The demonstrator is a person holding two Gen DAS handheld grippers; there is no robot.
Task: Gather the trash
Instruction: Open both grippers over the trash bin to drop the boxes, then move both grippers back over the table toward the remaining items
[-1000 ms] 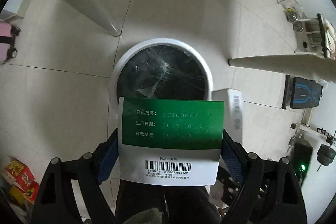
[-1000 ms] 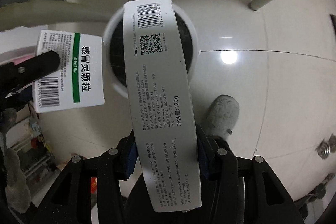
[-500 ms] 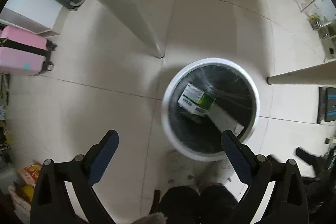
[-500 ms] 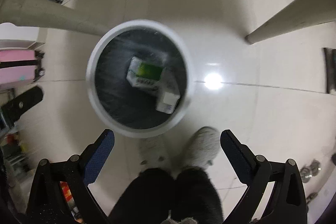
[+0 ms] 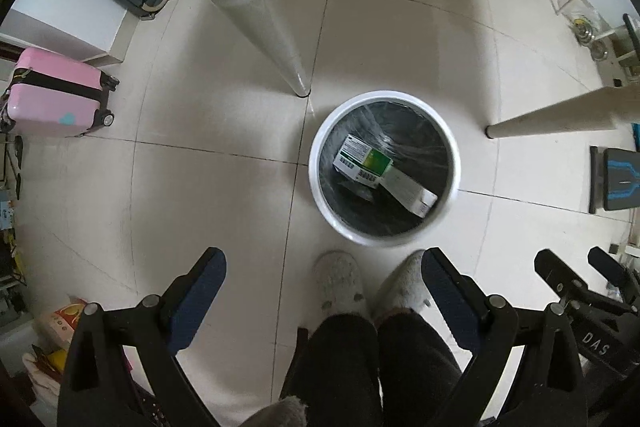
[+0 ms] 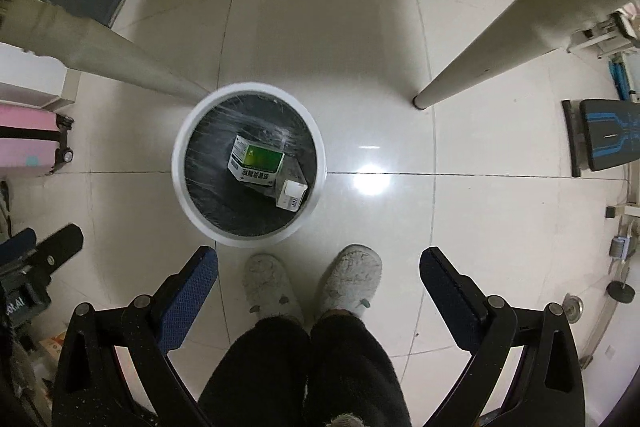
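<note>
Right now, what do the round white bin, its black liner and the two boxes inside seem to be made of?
Round white bin: probably smooth plastic, with an even matte rim. Black liner: thin glossy plastic film, wrinkled with streaky highlights. Green-and-white box and long white box: printed cardboard, judging by the sharp folded edges and barcodes. Both lie together at the bottom.

One white bin [image 5: 316, 183] at twelve o'clock; two boxes inside: green box [image 5: 363, 161], long white box [image 5: 408, 190]; two slippers [image 6: 310, 285]; two table legs [image 6: 480, 55].
</note>
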